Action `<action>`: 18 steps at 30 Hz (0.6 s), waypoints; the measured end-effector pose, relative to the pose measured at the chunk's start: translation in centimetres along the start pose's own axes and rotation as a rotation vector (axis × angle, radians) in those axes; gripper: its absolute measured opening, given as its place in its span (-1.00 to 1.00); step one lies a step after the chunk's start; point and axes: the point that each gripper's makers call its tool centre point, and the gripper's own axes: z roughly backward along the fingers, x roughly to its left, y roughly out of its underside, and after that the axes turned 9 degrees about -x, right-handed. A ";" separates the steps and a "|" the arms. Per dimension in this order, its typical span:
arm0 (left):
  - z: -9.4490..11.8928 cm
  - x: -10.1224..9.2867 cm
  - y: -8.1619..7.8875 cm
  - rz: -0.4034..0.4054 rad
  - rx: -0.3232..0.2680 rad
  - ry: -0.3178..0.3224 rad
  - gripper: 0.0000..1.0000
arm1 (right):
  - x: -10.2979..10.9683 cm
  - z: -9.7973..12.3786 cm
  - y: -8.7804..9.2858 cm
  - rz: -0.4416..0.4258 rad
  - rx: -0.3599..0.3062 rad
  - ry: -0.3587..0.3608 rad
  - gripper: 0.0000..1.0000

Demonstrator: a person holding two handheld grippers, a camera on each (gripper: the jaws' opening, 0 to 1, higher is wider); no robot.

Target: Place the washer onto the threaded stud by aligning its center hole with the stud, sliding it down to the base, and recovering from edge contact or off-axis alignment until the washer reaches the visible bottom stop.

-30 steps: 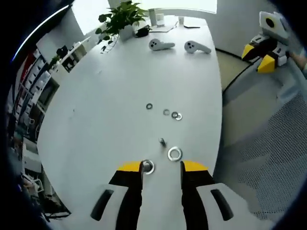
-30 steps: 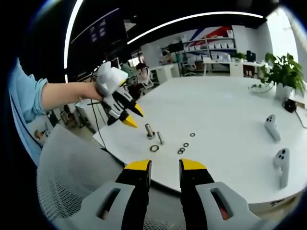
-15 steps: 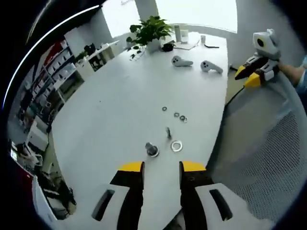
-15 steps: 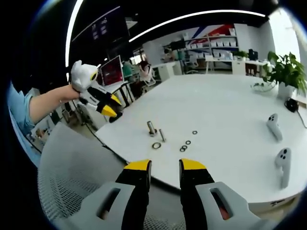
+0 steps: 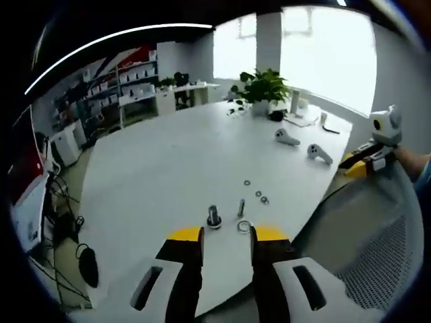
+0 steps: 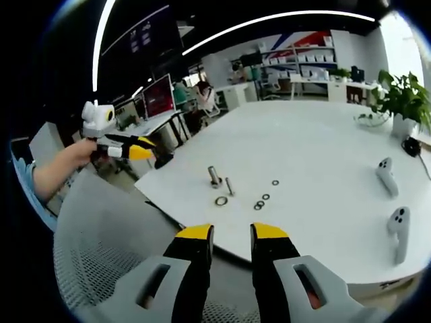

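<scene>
A short threaded stud [image 5: 214, 217] stands upright on the white table [image 5: 168, 161] near its front edge. A thinner bolt [image 5: 241, 207] stands beside it, and a large washer [image 5: 243, 227] lies flat next to them. My left gripper [image 5: 227, 239] hovers open off the table edge, short of the washer, with nothing held. In the right gripper view the stud [image 6: 215, 177], the large washer [image 6: 221, 200] and the left gripper [image 6: 128, 149] show, the latter held by a hand well left of the table. My right gripper [image 6: 232, 235] is open and empty, away from the table.
Three small washers [image 5: 258, 194] lie beyond the bolt. Two white controllers [image 5: 287, 138] and a potted plant [image 5: 262, 87] sit at the table's far end. A mesh chair back [image 6: 101, 256] is below both grippers. The right gripper [image 5: 374, 145] appears at the right, held by a hand.
My left gripper has pulled back from the stud and washer, off the table edge, and tilted up. The washers and stud stayed put. The right gripper barely moved.
</scene>
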 end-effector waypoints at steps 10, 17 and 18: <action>-0.6 -1.4 0.6 -0.053 -0.006 0.017 -0.53 | 0.0 0.0 0.1 -0.001 0.007 0.001 -0.51; -0.5 -0.9 0.6 -0.002 -0.027 0.026 -0.56 | 0.0 0.0 0.2 0.000 0.009 0.000 -0.51; -0.5 -0.9 0.7 -0.005 -0.020 0.024 -0.56 | 0.0 0.0 0.2 0.003 0.009 -0.001 -0.51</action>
